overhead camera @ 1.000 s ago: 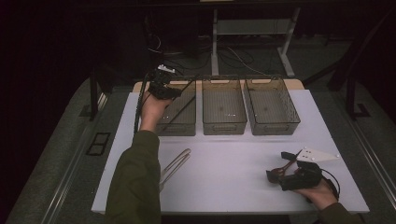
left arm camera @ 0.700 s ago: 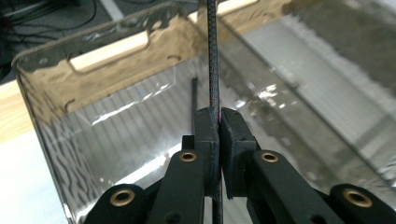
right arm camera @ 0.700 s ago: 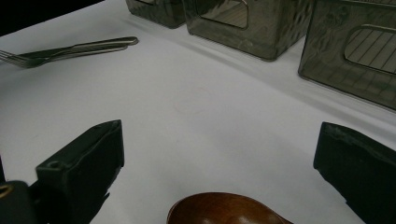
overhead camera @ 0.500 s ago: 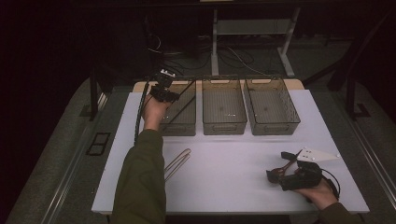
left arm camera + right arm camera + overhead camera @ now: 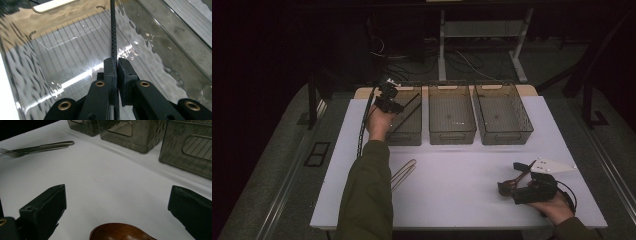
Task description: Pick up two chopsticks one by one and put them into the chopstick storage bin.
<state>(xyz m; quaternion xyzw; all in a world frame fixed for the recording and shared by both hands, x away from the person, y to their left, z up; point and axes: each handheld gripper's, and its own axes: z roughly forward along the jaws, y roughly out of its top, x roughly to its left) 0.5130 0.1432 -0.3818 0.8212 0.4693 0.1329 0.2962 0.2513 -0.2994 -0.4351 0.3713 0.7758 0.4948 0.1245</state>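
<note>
The left gripper (image 5: 115, 65) is pinching a thin black stick (image 5: 113, 30) inside the bin (image 5: 412, 137) nearest the tabletop's far-left corner, apparently to lay it down there, while the right gripper (image 5: 117, 207) is waiting wide open over a brown wooden spoon (image 5: 120, 232) near the front-right edge.

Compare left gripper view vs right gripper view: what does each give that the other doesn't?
Left gripper view: the left gripper shut on a thin black stick, held over the ribbed floor of a clear bin.

Right gripper view: the right gripper open above a brown wooden spoon bowl, with forks lying on the white table.

Shared: clear bins, seen from inside in one and from outside in the other.
</note>
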